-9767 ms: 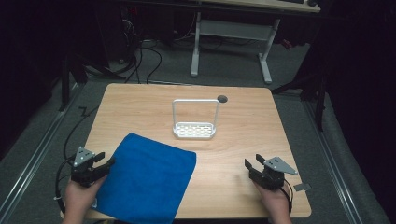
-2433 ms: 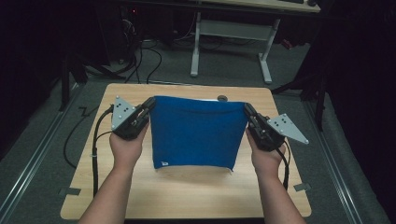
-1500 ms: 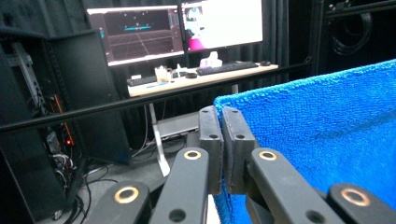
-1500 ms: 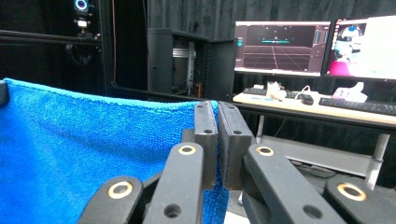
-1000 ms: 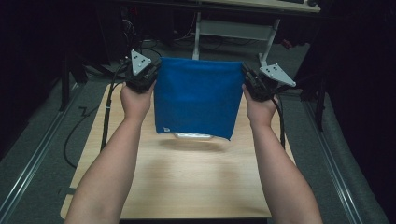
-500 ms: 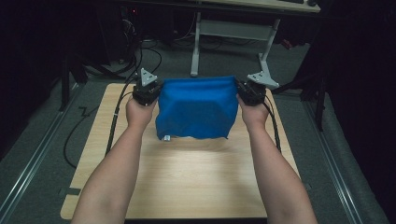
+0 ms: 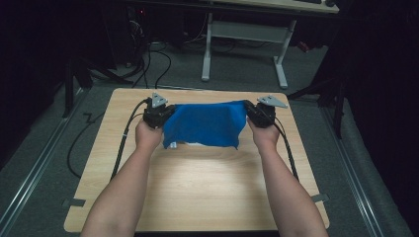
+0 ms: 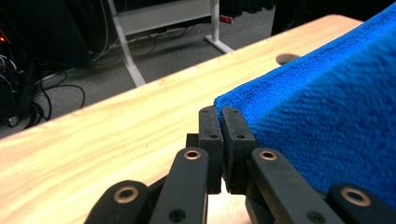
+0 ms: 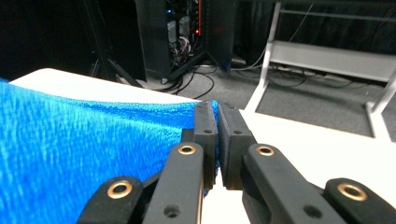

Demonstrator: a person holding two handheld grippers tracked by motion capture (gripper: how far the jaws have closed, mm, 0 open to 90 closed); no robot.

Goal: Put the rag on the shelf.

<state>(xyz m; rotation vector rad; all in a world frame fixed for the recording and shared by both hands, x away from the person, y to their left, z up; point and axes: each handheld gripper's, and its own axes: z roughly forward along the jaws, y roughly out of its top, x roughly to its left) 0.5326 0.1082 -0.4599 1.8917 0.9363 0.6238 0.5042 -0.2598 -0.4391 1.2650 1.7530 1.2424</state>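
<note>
Left tongs (image 7: 159,114) and right tongs (image 7: 259,113) clamped on blue towel (image 7: 205,123) corners, stretched taut above tabletop (image 7: 207,187) for even draping.

Both bare forearms are reaching forward from the near edge, roughly parallel, hands level with each other. The left black two-jaw gripper (image 7: 159,114) is pointing inward toward its partner, jaws pressing tight together. The right black two-jaw gripper (image 7: 258,113) is mirroring it, jaws clamping closed too. Grey plates are facing up on both.
</note>
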